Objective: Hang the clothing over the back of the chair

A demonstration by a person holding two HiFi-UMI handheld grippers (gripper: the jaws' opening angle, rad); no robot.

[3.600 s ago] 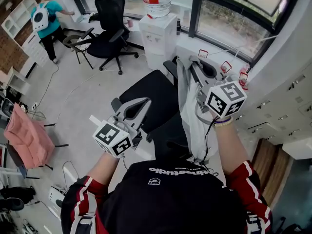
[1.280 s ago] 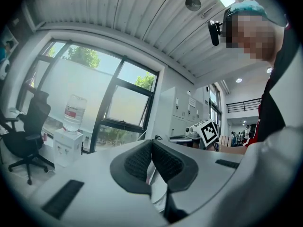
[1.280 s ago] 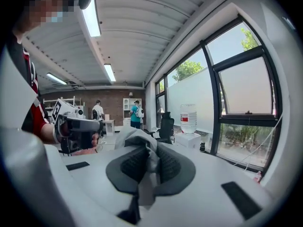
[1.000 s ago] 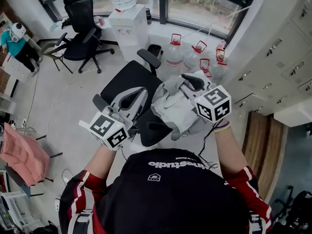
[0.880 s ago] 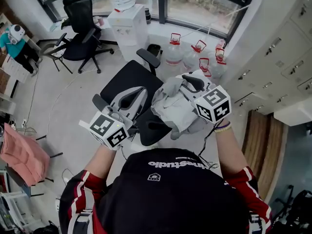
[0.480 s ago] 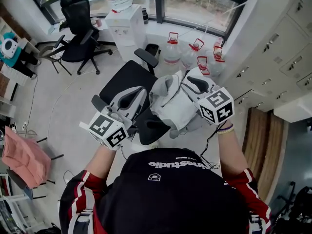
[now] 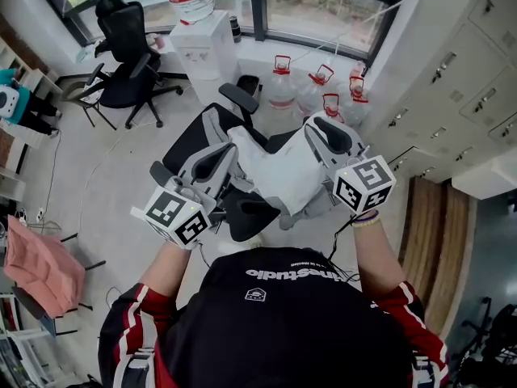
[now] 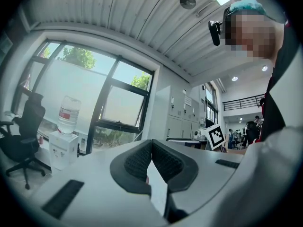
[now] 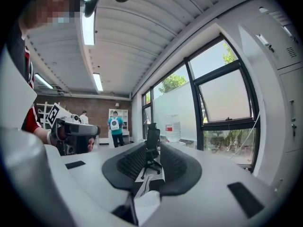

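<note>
Stretching between the two grippers, the white clothing (image 7: 271, 172) hangs spread out above the black chair (image 7: 187, 142). It covers the right part of the seat, and its lower edge reaches toward the backrest, which is the part nearest the person. Whether the fabric already touches the backrest I cannot tell.

The left gripper (image 7: 233, 148) is clamped on the garment's left edge. In the left gripper view its pads meet at the tips and a white strip of cloth comes out between them.

The right gripper (image 7: 313, 129) has just been closing its jaws. In the right gripper view the tips stand slightly apart (a distant office chair shows through the gap), while a bunch of white fabric sits pinched deeper in, toward the base of the jaws. From the head view the garment's right edge runs straight up into this gripper, so it holds that side. Both grippers point roughly level, toward the windows.

Beyond the chair, a water dispenser (image 7: 198, 43) stands by the window, and a row of water jugs (image 7: 283, 94) sits on the floor. A pink cloth (image 7: 36, 257) lies far left.
</note>
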